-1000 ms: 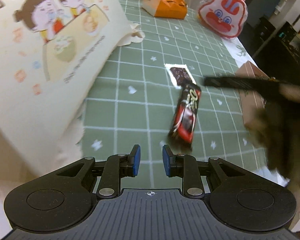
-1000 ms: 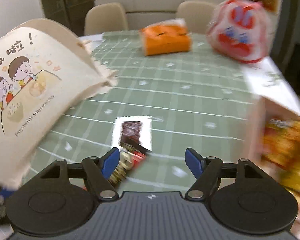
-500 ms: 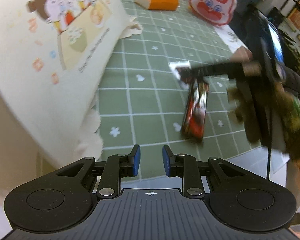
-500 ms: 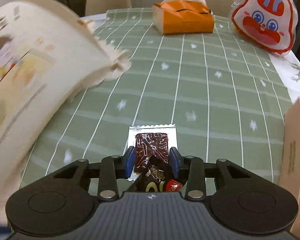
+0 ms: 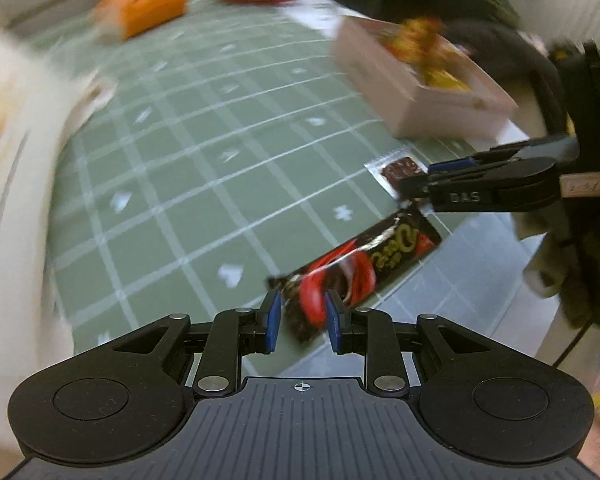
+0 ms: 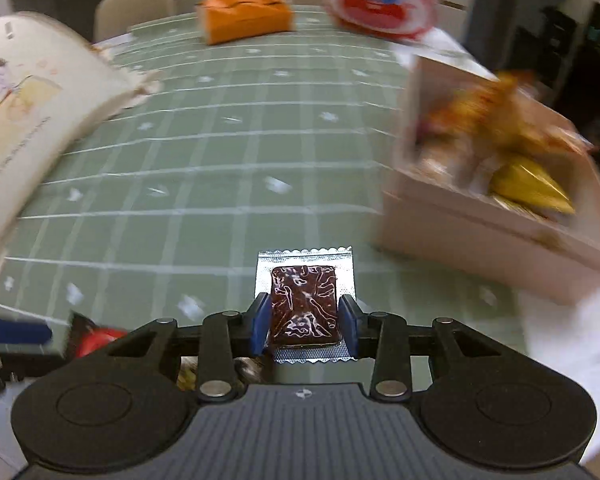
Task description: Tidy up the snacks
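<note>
A black and red snack bar (image 5: 364,264) lies on the green checked tablecloth (image 5: 204,184) at the table's near edge. My left gripper (image 5: 303,320) is open, its blue pads either side of the bar's near end with a gap showing. A small silver packet (image 6: 304,304) with a dark brown block sits in my right gripper (image 6: 304,322), which is shut on it. The left wrist view shows that right gripper (image 5: 414,184) from the side with the packet (image 5: 398,168), just past the bar's far end. The pale snack box (image 6: 480,236) stands to its right.
The snack box (image 5: 380,88) holds yellow and orange wrappers. A cream cartoon tote bag (image 6: 28,112) leans at the left. An orange tissue box (image 6: 246,12) and a red and white rabbit bag (image 6: 380,0) sit at the far side. Tiled floor (image 5: 480,280) lies beyond the table edge.
My right gripper shut on the silver packet and has carried it right, closer to the snack box. My left gripper rolled and moved over the snack bar's near end.
</note>
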Demonstrator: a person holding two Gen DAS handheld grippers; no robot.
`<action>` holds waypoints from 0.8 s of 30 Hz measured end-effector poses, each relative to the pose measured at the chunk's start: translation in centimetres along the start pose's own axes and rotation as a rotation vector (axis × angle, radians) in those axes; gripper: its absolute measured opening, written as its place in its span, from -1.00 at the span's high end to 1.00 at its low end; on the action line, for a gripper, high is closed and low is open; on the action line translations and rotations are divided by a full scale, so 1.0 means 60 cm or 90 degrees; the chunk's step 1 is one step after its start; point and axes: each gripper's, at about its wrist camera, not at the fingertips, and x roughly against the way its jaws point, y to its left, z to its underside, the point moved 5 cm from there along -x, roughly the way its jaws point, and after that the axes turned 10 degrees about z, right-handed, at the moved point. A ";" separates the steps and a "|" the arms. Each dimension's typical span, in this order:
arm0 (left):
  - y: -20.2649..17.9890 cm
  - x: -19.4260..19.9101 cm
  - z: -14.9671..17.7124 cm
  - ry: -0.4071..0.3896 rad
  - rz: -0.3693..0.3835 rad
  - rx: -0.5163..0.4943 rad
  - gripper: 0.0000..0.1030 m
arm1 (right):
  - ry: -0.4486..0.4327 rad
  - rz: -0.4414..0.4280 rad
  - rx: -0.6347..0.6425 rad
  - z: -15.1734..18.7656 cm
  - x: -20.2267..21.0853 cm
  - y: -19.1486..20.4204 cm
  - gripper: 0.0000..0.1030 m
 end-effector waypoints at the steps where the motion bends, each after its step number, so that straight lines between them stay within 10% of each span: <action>1: -0.008 -0.006 -0.007 0.002 0.006 -0.022 0.47 | 0.004 0.006 -0.017 0.010 0.004 -0.016 0.29; 14: 0.007 -0.071 -0.046 0.028 0.078 0.006 0.44 | 0.026 0.075 -0.135 0.121 0.044 -0.100 -0.28; 24: -0.088 -0.047 0.002 0.051 0.059 -0.143 0.41 | 0.013 0.087 -0.142 0.138 0.052 -0.098 -0.50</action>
